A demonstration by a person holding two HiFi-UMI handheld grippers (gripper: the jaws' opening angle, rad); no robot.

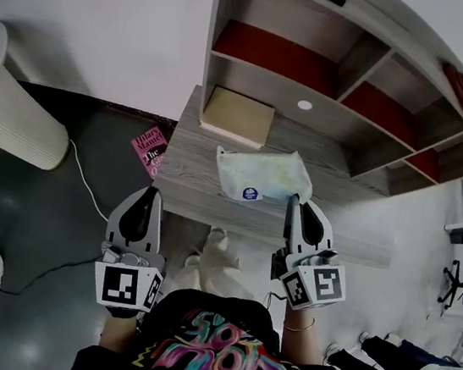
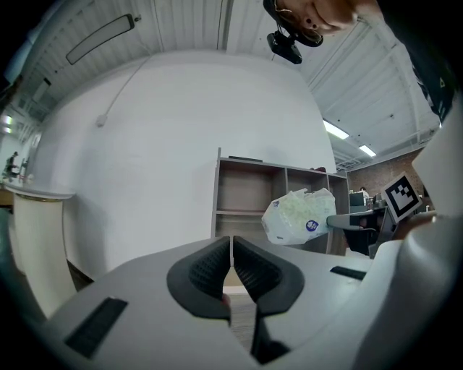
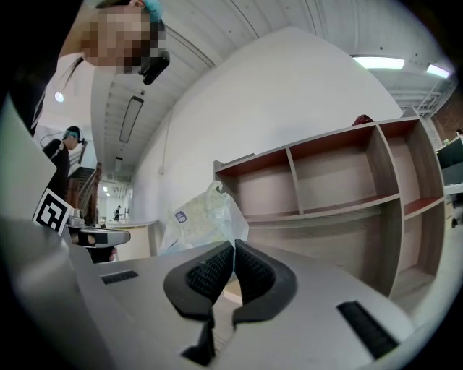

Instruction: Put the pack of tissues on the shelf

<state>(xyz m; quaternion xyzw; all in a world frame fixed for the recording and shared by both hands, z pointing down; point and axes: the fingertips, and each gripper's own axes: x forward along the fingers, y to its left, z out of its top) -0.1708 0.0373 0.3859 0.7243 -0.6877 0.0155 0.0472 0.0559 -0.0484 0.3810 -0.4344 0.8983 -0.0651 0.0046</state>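
The pack of tissues [image 1: 260, 175], a pale crinkled plastic bag with a round blue sticker, hangs over the grey wooden ledge [image 1: 187, 184] in front of the shelf [image 1: 347, 93]. My right gripper [image 1: 292, 200] is shut on the pack's near right edge; in the right gripper view the pack [image 3: 205, 215] rises just past the closed jaws [image 3: 233, 247]. My left gripper [image 1: 154, 195] is to the left of the pack, apart from it, shut and empty [image 2: 231, 243]. The left gripper view shows the pack [image 2: 296, 215] to the right, in front of the shelf [image 2: 249, 189].
A flat tan box [image 1: 238, 117] lies on the ledge under the left compartment. On the dark floor are a pink book [image 1: 149, 150], a white ribbed cylinder [image 1: 14, 119] and a cable [image 1: 87, 181]. Shelf compartments have red back panels [image 1: 275, 56]. Office chairs [image 1: 457, 280] stand at right.
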